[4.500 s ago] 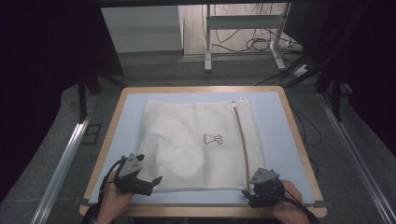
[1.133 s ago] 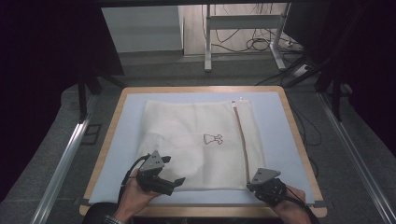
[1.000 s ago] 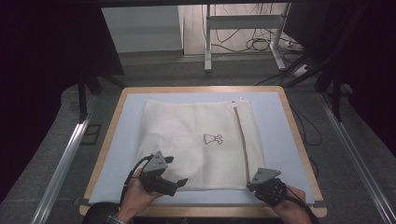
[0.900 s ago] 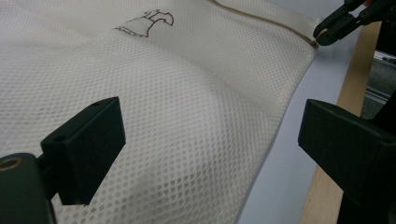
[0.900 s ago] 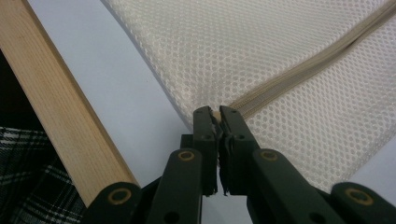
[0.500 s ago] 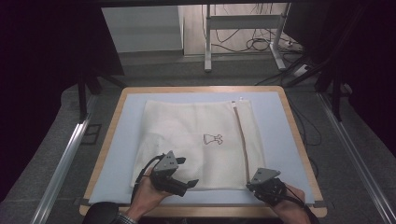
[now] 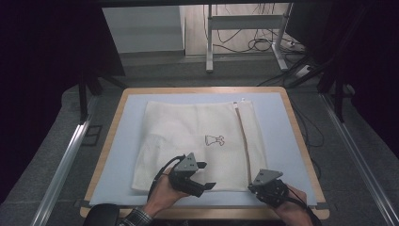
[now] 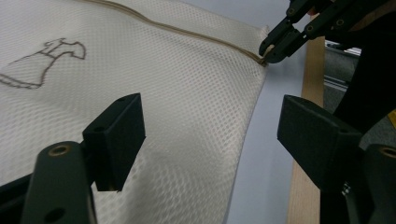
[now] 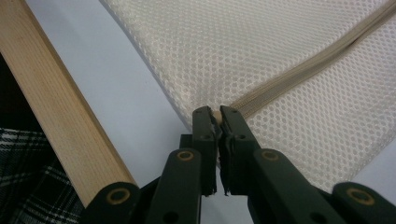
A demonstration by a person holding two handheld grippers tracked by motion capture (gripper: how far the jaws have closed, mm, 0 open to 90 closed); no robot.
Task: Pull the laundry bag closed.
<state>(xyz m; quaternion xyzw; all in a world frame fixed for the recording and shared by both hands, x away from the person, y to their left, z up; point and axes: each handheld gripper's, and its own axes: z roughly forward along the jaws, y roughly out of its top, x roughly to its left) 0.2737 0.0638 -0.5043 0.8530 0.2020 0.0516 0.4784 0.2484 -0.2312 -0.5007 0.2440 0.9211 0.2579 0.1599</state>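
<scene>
While the bench (image 7: 301,141) runs to a pale wooden rim on every side, its blue-grey top lies mostly under a cream mesh laundry bag (image 7: 188,136), which sits flat and square to the rim, somewhat nearer the right edge than the left. Bare strips of the top show all round the bag: a broad one along the left edge, narrower ones along the far and right edges, and a thin one at the near edge, where both hands work. A tan zipper (image 7: 243,141) runs from the bag's far right corner down toward its near right corner, parallel to the right edge, and a small black dress drawing (image 7: 214,140) sits near the bag's middle, left of the zipper. At the near right corner of the bag the right gripper (image 9: 217,116) has its jaws pressed together on the near end of the zipper, right at the bag's hem, close to the near rim. Over the bag's near edge, left of that, the left gripper (image 7: 203,176) points toward the right gripper; its jaws stand apart over the mesh, having just been closing, with nothing pinched between them. Beyond the far edge, a metal frame (image 7: 244,28) and loose cables (image 7: 263,44) stand on the floor, well clear.
</scene>
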